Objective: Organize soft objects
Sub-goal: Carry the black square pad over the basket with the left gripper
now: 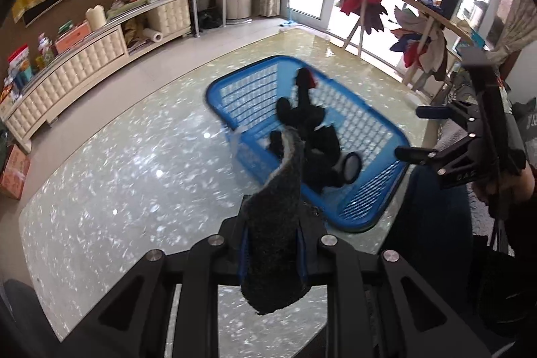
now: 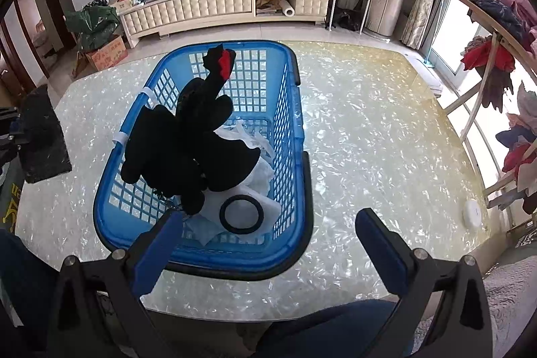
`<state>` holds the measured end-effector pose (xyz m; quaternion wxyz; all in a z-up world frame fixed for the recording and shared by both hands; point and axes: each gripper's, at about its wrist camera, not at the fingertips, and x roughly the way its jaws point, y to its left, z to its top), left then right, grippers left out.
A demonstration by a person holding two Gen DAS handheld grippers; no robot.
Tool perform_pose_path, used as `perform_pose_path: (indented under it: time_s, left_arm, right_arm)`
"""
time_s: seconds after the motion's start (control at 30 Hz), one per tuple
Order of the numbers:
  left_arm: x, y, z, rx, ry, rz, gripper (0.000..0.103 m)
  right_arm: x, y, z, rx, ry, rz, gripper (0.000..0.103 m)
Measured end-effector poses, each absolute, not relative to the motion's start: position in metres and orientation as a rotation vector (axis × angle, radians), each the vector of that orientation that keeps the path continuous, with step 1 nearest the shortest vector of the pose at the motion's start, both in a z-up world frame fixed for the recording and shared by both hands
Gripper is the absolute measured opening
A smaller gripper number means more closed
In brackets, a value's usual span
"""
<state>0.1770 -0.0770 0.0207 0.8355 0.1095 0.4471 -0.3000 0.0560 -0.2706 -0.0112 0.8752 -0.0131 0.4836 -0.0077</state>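
Dark grey felt-like fabric, a thick folded strip (image 1: 273,223), is filling the middle of the left wrist view, where the left tongs (image 1: 273,252) are pinching it between their blue-padded fingers (image 1: 244,252); the strip is rising up and curling away from the camera, with its lower end hanging toward the lens. Beyond it, a blue plastic lattice laundry basket (image 1: 365,210) is sitting on the pale, pearly, speckled table (image 1: 117,176). A black plush toy with a red patch at its far tip (image 1: 313,130) is lying inside the basket, and a black ring (image 1: 352,166) is lying beside its near end. At the right edge, the right tongs (image 1: 411,133) are hovering near the basket with their fingers spread wide apart and nothing between them.

In the right wrist view, the right tongs (image 2: 268,225) are standing wide, one blue finger (image 2: 152,252) over the near edge of the basket (image 2: 292,130) and the other over bare table (image 2: 369,130). The black plush toy (image 2: 194,143) is sprawling across the basket, its red-tipped end pointing away. Under it are lying white soft items (image 2: 260,171), and the black ring (image 2: 241,213) is resting on them. At the far left, the grey fabric strip (image 2: 42,136) is hanging from the left tongs, which are mostly cut off by the frame.
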Motion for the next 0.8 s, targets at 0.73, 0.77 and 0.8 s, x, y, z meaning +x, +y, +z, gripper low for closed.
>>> perform_pose_path:
  time_s: [0.73, 0.77, 0.8]
  left_arm:
    - [0.198, -0.202, 0.000, 0.379, 1.010, -0.770, 0.019]
    - [0.199, -0.206, -0.002, 0.382, 1.015, -0.774, 0.019]
    - [0.201, -0.209, -0.004, 0.386, 1.022, -0.777, 0.019]
  right_arm:
    - [0.043, -0.299, -0.012, -0.012, 0.926, 0.019, 0.103]
    - [0.043, -0.301, -0.012, -0.010, 0.925, 0.018, 0.103]
    - [0.043, -0.304, -0.012, -0.004, 0.924, 0.017, 0.103]
